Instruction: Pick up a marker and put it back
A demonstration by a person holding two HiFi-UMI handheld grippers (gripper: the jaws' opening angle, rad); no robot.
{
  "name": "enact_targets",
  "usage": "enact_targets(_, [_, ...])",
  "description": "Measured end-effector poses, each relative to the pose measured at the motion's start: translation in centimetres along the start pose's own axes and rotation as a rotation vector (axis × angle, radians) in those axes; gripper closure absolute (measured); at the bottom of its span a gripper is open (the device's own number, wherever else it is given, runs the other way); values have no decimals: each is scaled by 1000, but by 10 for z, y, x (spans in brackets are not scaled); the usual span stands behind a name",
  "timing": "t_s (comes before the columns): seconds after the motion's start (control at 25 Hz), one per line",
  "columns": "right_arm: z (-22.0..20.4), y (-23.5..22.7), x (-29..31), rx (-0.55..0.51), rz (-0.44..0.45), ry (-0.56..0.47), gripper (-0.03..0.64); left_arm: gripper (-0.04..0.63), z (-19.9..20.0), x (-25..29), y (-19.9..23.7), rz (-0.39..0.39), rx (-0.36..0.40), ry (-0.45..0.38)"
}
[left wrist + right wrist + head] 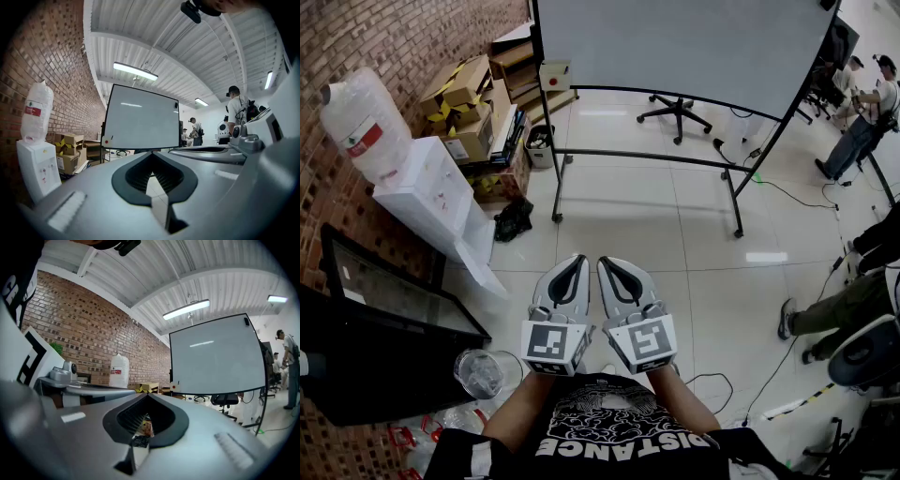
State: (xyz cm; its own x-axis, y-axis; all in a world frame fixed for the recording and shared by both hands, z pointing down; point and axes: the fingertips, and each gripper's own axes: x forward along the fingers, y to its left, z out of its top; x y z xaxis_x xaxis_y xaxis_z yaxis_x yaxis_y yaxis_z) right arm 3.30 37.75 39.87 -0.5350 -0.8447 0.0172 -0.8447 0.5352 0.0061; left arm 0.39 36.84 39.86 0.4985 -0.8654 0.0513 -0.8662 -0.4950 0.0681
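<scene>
Left first: a clear cup [485, 372] is sitting just left of and behind the left tool [574, 259], close to the person's elbow. An arm swinging out that way is risking a knock.

The left tool is pointing level with its jaws closed tip to tip, nothing between them. The right tool [607, 262] is sitting just beside it, jaws fully together and empty too. Both are aiming at the whiteboard [684, 42], which is standing well ahead of them.

I'm not seeing a marker clearly. My guess is it's sitting in the small red-dot holder [553, 75] at the board's lower corner, ahead and slightly left of the tools. A thin dark sliver is sticking up there in the left gripper view, but it's too small to call.

Risks I'm flagging:
- Arriving with the jaws closed means just poking the holder.
- A thin marker may be slipping out of the pinch, or the tool may be catching the holder along with it.
- The stand [652, 157] looks like it's rolling on casters, so leaning on the board may be shoving it away.
- Ahead and right of the right tool, a cable [802, 195] is lying across the floor, a trip hazard on the walk in.
</scene>
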Motion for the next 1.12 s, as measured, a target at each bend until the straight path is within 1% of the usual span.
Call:
enact_targets(0.16, [0,-8,8,0,9,-3,617,589,-1,10,4,7,1,7])
enact_targets(0.32, [-7,-17,23,-6,20,9,617,589,-7,24,17,32,-16,7])
enact_targets(0.52, [-11,-28,56,-17,30,17,617,589,-7,50,39,25,-11,6])
enact_targets(0.64, [-9,-35,81,-27,37,21,617,589,-1,72,57,25,-16,-11])
enact_targets(0.96, [4,-54,159,-46,6,18,617,589,18,128,116,-21,-12,-22])
enact_targets(1.12, [10,-67,193,-59,-31,20,617,589,25,157,140,-49,-18,-18])
